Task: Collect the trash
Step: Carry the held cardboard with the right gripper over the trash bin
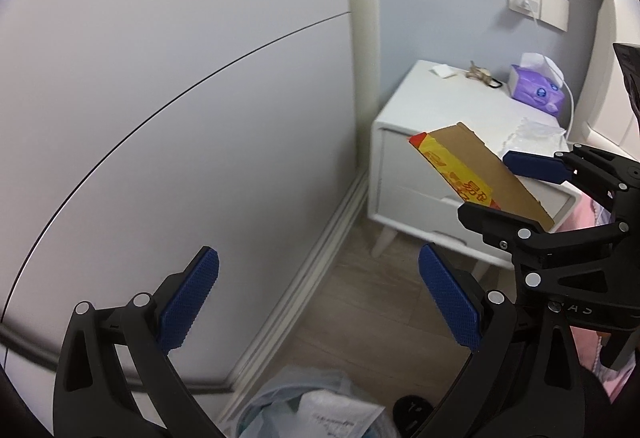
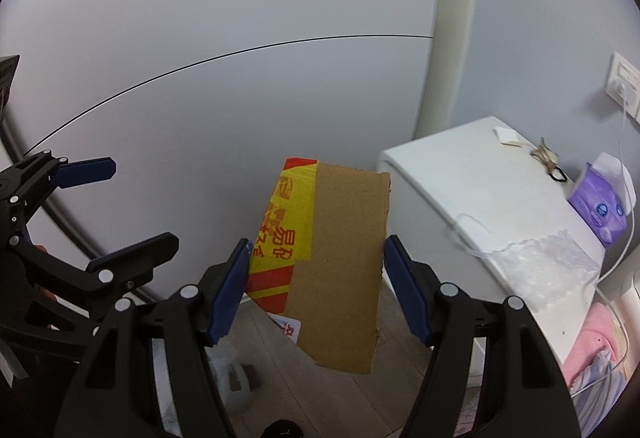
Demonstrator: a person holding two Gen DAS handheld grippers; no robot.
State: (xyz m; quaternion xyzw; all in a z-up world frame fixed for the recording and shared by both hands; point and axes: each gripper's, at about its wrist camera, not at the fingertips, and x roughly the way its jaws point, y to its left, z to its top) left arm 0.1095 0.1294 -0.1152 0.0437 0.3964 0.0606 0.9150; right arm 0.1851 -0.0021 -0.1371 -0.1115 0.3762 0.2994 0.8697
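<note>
Brown flat cardboard piece with yellow-red tape (image 2: pixel 328 262) is sitting clamped edge-to-edge in right gripper (image 2: pixel 316 278), above floor beside white nightstand (image 2: pixel 460 190). Left gripper (image 1: pixel 316 302) is hanging agape, empty. Risk: thin cardboard buckling (slipping out) before reaching plastic-lined trash bin (image 1: pixel 304 410).

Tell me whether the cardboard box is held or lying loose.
Held: the right gripper clamps the cardboard box between both blue pads, in the air above the floor.

Each wrist fisheye looks forward and steeply downward along its own fingers. Both views share the white nightstand (image 1: pixel 460 110) (image 2: pixel 480 190) at frame right and the grey wall (image 1: pixel 160 78) (image 2: pixel 200 78).
</note>
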